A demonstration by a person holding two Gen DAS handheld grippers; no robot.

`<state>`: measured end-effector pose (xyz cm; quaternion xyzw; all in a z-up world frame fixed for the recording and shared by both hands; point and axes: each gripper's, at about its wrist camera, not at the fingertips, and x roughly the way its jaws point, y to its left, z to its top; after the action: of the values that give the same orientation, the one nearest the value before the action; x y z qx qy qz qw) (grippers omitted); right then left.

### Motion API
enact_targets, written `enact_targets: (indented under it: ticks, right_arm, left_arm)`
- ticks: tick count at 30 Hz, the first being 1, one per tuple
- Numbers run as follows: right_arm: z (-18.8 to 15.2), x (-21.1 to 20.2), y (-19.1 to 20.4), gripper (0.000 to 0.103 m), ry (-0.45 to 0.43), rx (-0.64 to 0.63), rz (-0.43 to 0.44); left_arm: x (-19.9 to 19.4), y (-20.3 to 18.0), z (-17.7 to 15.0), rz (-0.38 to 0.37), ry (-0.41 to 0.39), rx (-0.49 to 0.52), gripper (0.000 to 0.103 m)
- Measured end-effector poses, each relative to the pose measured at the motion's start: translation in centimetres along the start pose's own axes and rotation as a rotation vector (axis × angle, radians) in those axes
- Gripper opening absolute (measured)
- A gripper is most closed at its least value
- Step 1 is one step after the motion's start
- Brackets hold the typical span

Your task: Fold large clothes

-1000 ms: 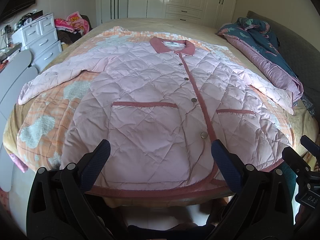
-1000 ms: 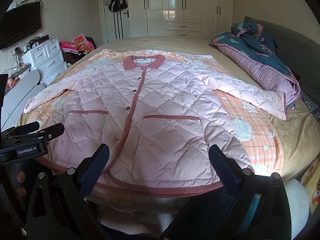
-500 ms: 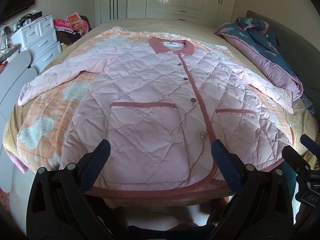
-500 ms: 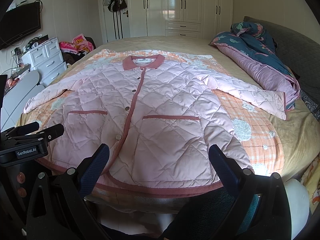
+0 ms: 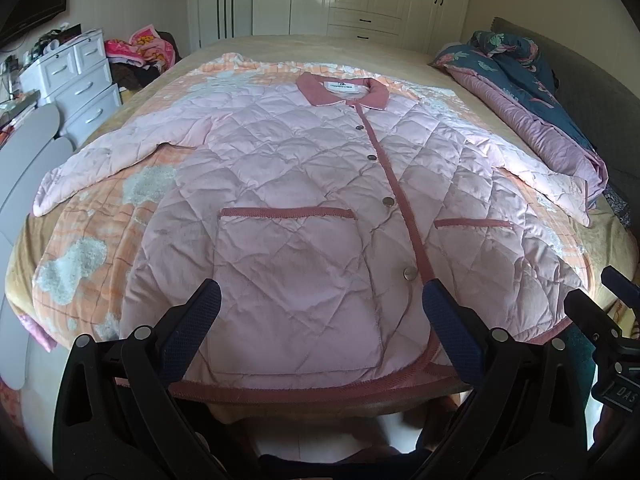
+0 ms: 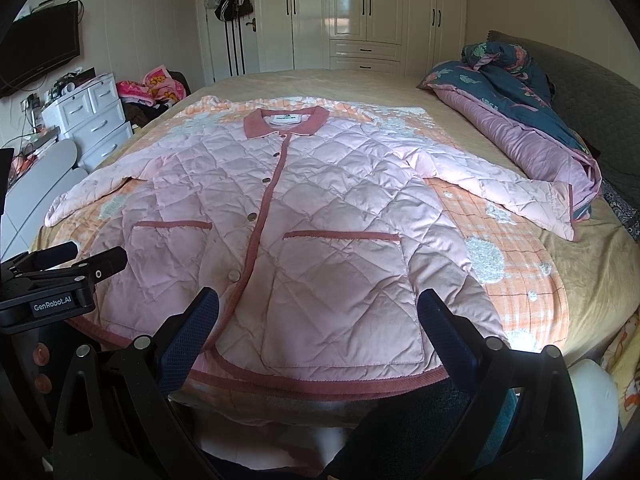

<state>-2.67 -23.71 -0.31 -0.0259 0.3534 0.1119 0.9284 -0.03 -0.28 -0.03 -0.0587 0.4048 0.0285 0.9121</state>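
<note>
Almost nothing moves since before. Left view: left gripper (image 5: 320,312) hangs wide open and empty above the hem of the jacket (image 5: 304,200), flat on the bed (image 5: 400,46). Right view: right gripper (image 6: 318,320) is equally open and empty; better grasp the sleeve (image 6: 500,196) first.

White wardrobe (image 6: 376,16) — drawer chest (image 6: 92,116) leftward

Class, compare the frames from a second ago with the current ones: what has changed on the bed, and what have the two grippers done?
Nothing has visibly changed. The pink quilted jacket lies spread flat and buttoned on the bed as before, sleeves out to both sides. The left gripper and right gripper remain open above its hem, holding nothing.
</note>
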Motion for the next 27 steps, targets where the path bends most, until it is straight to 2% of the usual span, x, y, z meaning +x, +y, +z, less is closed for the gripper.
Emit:
enact_targets:
  ticks: [8, 15, 20, 27]
  right_arm:
    - [0.9, 1.8, 0.0, 0.099, 0.019, 0.001, -0.004]
    - [2.9, 3.3, 0.0, 0.099, 0.028, 0.002, -0.006]
    - [5.1, 4.5, 0.0, 0.099, 0.027, 0.008, -0.007]
    - [8.6, 6.9, -0.2, 0.099, 0.03, 0.011, -0.002]
  left_arm:
    - [1.0, 0.0, 0.6, 0.0, 0.005, 0.004, 0.095]
    - [2.7, 0.8, 3.4, 0.009, 0.012, -0.002, 0.095]
    - [3.4, 0.4, 5.0, 0.012, 0.014, -0.003, 0.095]
    - [5.3, 0.8, 8.6, 0.018, 0.017, -0.024, 0.095]
